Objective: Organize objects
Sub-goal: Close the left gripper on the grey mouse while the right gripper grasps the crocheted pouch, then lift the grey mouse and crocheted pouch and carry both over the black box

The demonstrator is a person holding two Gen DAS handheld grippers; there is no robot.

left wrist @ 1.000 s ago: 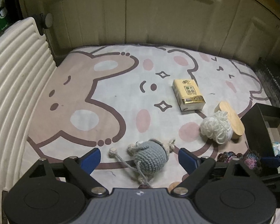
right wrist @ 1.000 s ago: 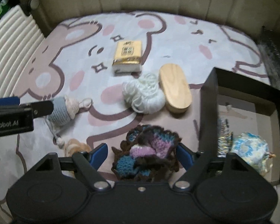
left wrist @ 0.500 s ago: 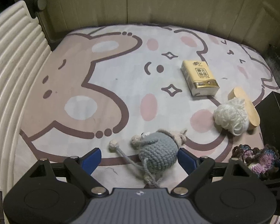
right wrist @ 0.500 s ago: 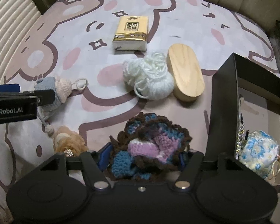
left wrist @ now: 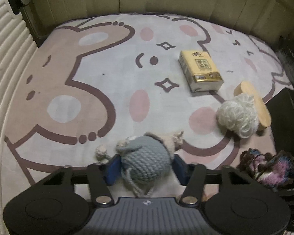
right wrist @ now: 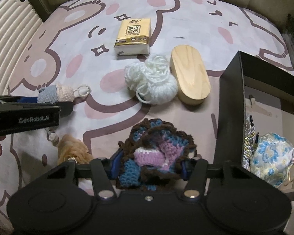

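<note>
Two grippers point down at a big rug (left wrist: 107, 74) with cartoon bears on it; a black box (right wrist: 231, 105) stands open at the right with a flowery pouch (right wrist: 270, 156) inside; a wooden oval lid (right wrist: 190, 78) lies touching a white yarn ball (right wrist: 152, 82); a yellow tissue pack (right wrist: 133, 35) sits just behind them; the right gripper (right wrist: 149, 166) is closing its jaws on a brown, blue and purple crochet piece (right wrist: 156, 152), pads touching it; the left gripper (left wrist: 145, 169) is closing its jaws on a small grey knitted mouse (left wrist: 145, 162), pads pressing its sides.
</note>
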